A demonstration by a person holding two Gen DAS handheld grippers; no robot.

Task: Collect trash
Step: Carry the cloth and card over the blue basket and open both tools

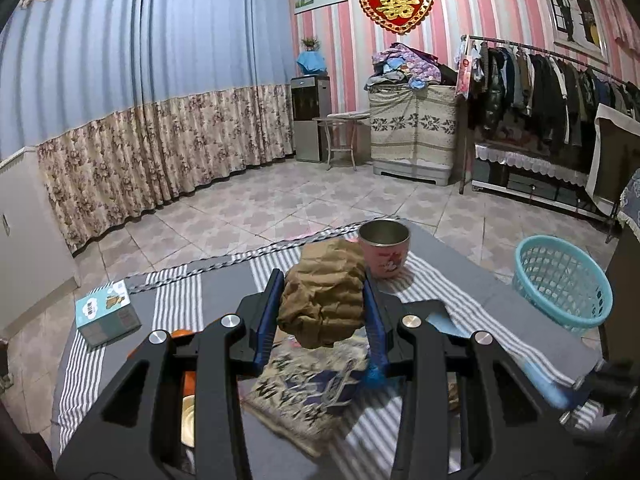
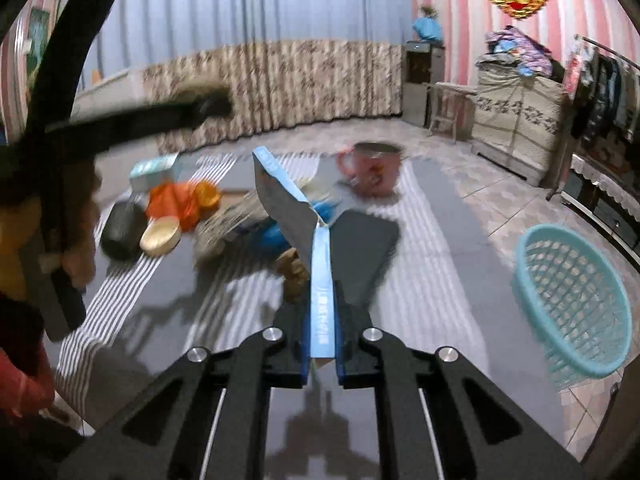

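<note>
On the striped grey mat, both grippers are carrying trash. The left gripper (image 1: 324, 300) is clamping a crumpled brown paper wad (image 1: 323, 294) between its blue pads, jaws partway closed around it, wad lifted clear of the mat. The right gripper (image 2: 320, 344) is pinching a flattened blue-and-white carton (image 2: 292, 208), jaws nearly together on its thin edge; the carton's long axis is running away from the gripper, tilting up and to the far left. The turquoise basket (image 2: 576, 300) is sitting on the tiled floor to the right of the mat, just beside its right edge, well to the right of both grippers. Judging by both views, the right gripper is the nearer one to the basket, so its carton probably goes in first with a swing to the right; the left gripper has to cross further right with the wad. More clutter is still lying on the mat: a printed wrapper (image 1: 308, 392) under the left gripper, an orange bag (image 2: 176, 204), a pink cup (image 1: 385, 251) at the far side, a small teal box (image 1: 107, 312) at the left. Writing: white characters are running along the carton's blue spine but are too blurred to read; the red heart ornament (image 1: 396, 0) on the far wall is showing a gold double-happiness character. The box print is unreadable.
</note>
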